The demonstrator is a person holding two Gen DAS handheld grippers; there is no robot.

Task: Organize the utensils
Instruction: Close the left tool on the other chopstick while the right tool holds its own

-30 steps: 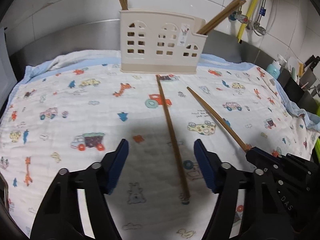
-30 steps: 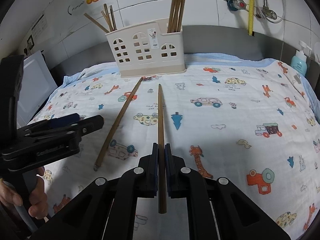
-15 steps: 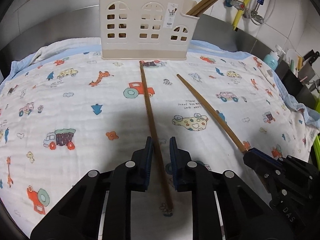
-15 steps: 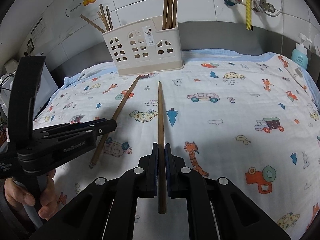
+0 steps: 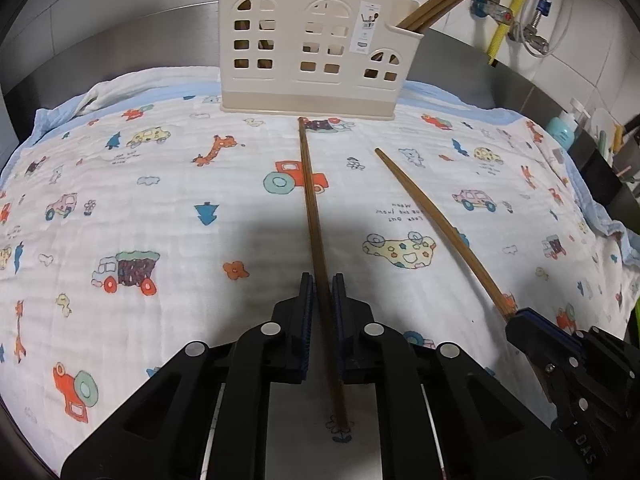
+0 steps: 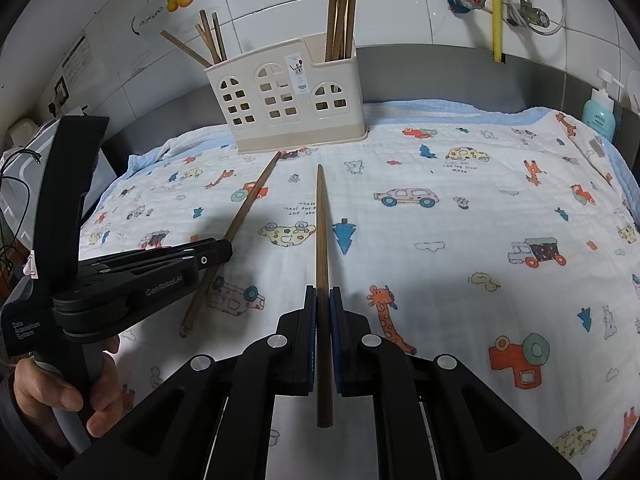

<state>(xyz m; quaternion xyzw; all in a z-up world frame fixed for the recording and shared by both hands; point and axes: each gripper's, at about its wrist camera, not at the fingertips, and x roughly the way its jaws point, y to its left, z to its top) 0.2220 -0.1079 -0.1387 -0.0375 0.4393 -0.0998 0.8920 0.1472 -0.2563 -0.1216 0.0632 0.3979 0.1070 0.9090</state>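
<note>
On the printed cloth (image 5: 120,184) before the cream holder (image 5: 316,52), the left gripper (image 5: 322,292) has its jaws pinched tight on one chopstick (image 5: 310,196), whose ends lie on the fabric. The right gripper (image 6: 323,304) is clamped on the other chopstick (image 6: 320,232). Each stick should probably be lifted level first, then tipped upright above a compartment, so the thin tip does not snag the holder's window cut-outs.
</note>
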